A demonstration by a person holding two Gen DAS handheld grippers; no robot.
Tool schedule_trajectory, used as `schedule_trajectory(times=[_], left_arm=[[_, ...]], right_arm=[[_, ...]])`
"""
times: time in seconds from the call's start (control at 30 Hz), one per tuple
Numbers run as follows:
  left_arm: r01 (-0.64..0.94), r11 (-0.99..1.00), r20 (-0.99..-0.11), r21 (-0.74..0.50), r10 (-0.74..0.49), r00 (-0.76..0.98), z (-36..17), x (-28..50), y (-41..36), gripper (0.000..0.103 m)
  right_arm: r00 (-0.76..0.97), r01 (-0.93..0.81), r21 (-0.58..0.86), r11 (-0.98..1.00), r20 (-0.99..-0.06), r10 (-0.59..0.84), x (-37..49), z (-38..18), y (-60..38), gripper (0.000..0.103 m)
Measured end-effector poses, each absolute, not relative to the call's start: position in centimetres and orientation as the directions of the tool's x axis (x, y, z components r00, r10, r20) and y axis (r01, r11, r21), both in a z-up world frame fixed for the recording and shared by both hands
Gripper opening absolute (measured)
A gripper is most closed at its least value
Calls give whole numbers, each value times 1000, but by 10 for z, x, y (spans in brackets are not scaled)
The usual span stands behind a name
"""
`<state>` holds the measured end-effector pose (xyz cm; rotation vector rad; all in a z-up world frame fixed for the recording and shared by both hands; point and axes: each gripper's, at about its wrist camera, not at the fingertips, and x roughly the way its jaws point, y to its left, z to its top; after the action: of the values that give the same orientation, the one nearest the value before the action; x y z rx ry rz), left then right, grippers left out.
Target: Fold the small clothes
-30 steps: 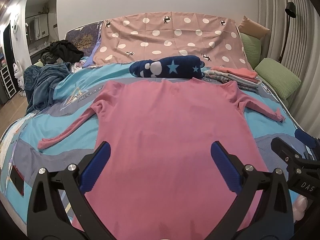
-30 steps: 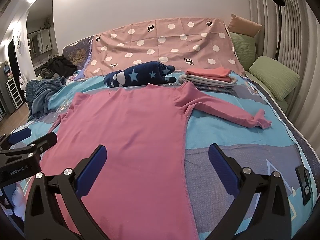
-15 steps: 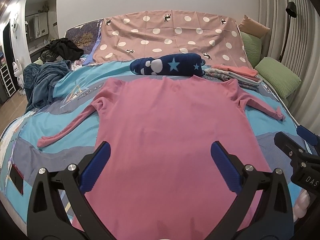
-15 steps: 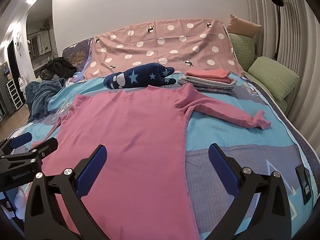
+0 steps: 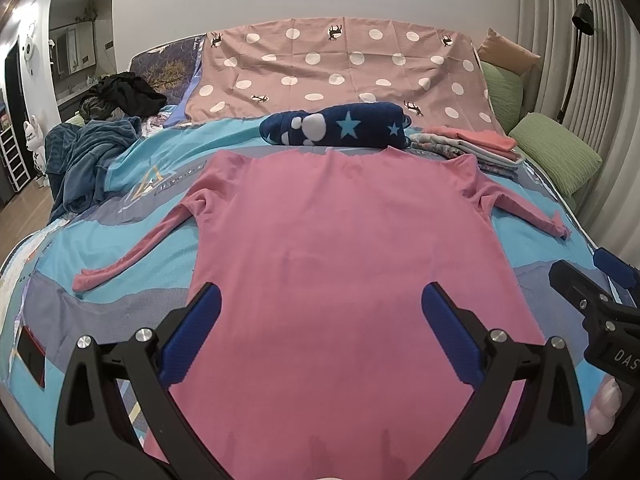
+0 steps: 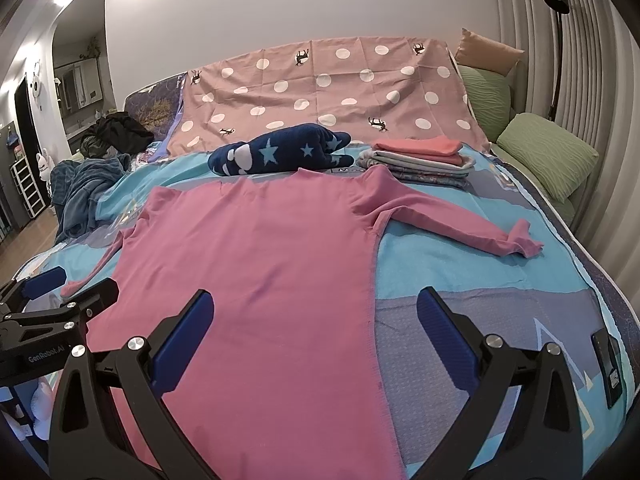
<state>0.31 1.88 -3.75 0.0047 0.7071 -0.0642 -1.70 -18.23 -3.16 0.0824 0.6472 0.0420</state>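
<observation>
Claws: my left claw (image 5: 318, 330) and right claw (image 6: 314, 332), both spread, holding nothing.
Change: I've risen slightly; pink shirt (image 5: 340, 248) ahead stays flat, sleeves unfolded.

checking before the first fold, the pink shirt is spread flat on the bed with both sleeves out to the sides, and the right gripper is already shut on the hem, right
Not quite. The pink shirt is spread flat on the bed with both sleeves out, but the right gripper is not shut on the hem. The right wrist view shows its jaws wide open above the cloth, holding nothing. The left gripper is open too.
</observation>
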Motion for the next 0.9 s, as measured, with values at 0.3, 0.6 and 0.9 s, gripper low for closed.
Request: schedule_trajectory(times=[0.3, 0.6, 0.9], left_arm=[[58, 998, -653, -21, -58, 755, -40, 4, 20, 101], [59, 998, -655, -25, -61, 753, -43, 4, 20, 101], [62, 998, -659, -30, -66, 750, -46, 4, 20, 101]], right_arm=[[790, -14, 92, 996, -609, 67, -16, -35, -181, 102], [789, -14, 88, 996, -611, 65, -17, -36, -180, 102], [786, -12, 88, 996, -615, 64, -16, -37, -180, 102]])
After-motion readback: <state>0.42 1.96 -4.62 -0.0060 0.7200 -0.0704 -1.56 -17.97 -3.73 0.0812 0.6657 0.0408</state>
